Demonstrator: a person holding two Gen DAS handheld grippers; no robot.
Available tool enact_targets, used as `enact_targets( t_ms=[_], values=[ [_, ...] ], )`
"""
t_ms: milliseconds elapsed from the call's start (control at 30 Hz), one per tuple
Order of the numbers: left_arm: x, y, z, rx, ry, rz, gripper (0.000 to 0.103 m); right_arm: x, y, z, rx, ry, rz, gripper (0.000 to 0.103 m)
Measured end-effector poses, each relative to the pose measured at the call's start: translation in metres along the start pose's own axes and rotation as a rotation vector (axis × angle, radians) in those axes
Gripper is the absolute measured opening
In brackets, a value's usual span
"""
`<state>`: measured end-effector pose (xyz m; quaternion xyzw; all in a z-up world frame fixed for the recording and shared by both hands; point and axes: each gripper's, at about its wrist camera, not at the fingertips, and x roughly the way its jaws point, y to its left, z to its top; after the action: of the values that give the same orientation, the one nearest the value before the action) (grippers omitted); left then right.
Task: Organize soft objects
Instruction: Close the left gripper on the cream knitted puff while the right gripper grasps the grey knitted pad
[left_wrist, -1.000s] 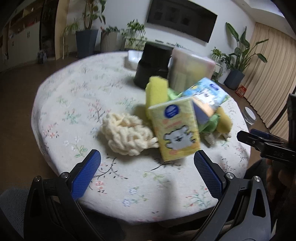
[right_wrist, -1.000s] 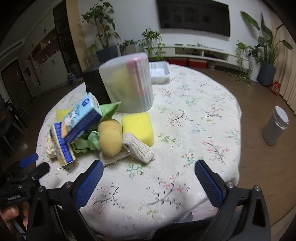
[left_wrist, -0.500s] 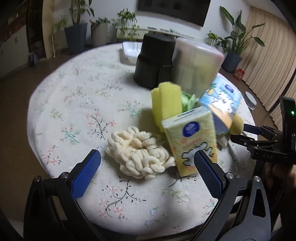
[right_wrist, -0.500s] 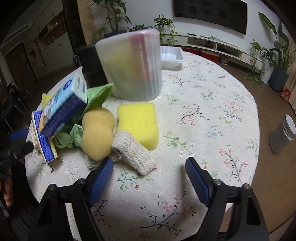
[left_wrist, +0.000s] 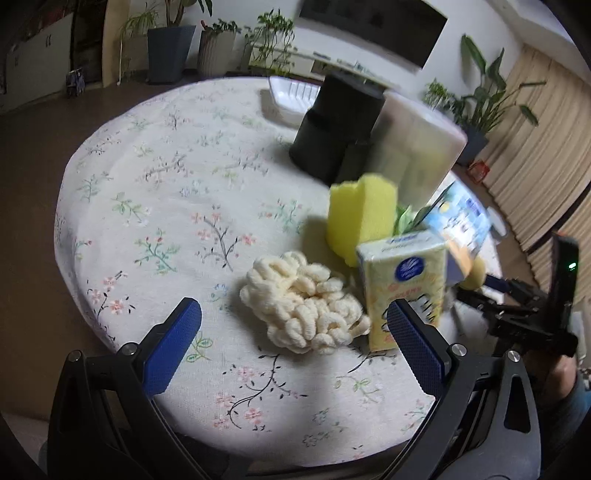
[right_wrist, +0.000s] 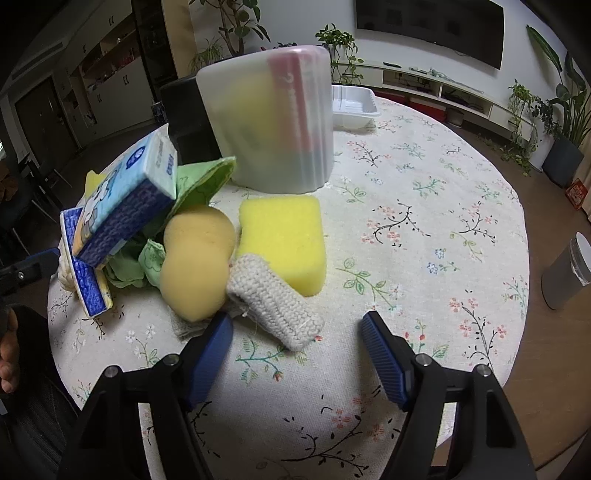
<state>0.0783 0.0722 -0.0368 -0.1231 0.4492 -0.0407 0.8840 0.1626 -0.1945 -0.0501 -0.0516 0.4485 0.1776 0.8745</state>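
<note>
Here we hover right gripper (right_wrist: 295, 343) spread over knitted pad (right_wrist: 273, 301); left gripper (left_wrist: 295, 343) spread; careless pinch risks toppling leaning tissue pack (right_wrist: 123, 199).

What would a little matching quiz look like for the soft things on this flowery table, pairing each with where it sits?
Things:
1. cream looped chenille mitt
2. grey knitted scrubber
3. light blue tissue pack
4. flat yellow rectangular sponge

Places:
A. propped tilted on top of the pile
B. lying in front of the frosted plastic container
C. between the open fingers of the left gripper
D. nearest the open right gripper, leaning on the sponge

Pairs: 1-C, 2-D, 3-A, 4-B
</note>
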Motion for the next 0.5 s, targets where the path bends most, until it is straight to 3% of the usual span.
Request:
enact_targets(
  t_ms=[133, 200, 267, 500],
  values=[
    [0.018, -0.009, 0.002, 0.021, 0.035, -0.005, 0.089, 0.0, 0.003, 0.0, -0.013, -0.003, -0.003, 0.07],
    [0.025, -0.012, 0.003, 0.031, 0.052, -0.002, 0.076, 0.001, 0.003, 0.0, -0.019, -0.002, -0.008, 0.067],
    [0.029, -0.018, 0.004, 0.061, 0.053, 0.035, 0.076, 0.0, 0.005, 0.0, -0.024, -0.003, -0.012, 0.063],
    [0.032, -0.019, 0.006, 0.061, 0.04, 0.056, 0.076, 0.002, 0.005, 0.002, -0.03, -0.012, -0.002, 0.055]
  ],
)
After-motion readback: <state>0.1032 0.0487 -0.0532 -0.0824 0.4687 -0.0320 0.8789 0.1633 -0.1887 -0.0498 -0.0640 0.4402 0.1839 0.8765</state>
